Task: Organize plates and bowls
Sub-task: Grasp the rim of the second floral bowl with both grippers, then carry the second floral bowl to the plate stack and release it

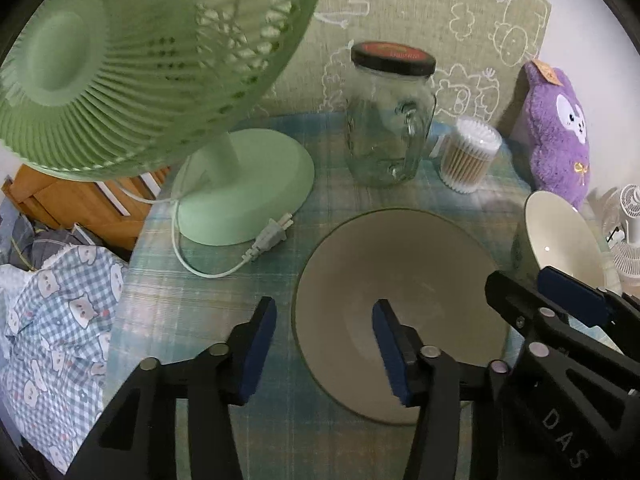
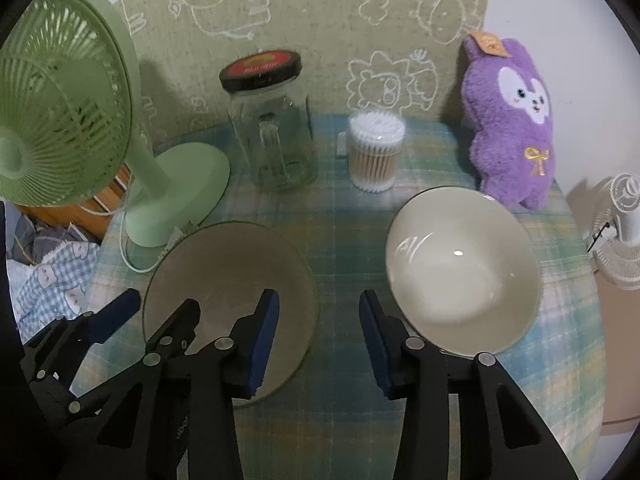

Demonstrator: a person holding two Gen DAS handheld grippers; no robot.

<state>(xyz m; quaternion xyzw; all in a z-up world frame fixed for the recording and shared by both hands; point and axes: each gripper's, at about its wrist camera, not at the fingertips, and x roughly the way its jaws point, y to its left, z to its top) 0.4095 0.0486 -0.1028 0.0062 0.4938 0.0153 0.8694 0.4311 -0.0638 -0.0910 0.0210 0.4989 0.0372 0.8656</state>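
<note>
The round table point(image 2: 340, 240) is covered by a pale blue-green plaid cloth. At its left edge a green desk fan point(image 1: 120, 64) is stood on a round base, with its white cord and plug point(image 1: 272, 236) laid on the cloth beside the base.

Two bowls are set on the near half of the table, apart from each other. The left bowl point(image 2: 228, 276), matte grey inside, is placed near the fan base. The right bowl point(image 2: 460, 268), glossy cream inside, is placed in front of a purple plush toy point(image 2: 508, 120) propped at the right rear.

Behind the bowls, a clear glass jar point(image 2: 276, 128) with a handle and a black lid is stood upright; a clear tub of cotton swabs point(image 2: 376, 152) is stood just beside it on the right.

The left gripper point(image 1: 324, 344) is held over the near-left rim of the left bowl; its fingers are spread, nothing between them. The right gripper point(image 2: 318, 340) is held above the cloth between the two bowls, fingers likewise spread and empty.
</note>
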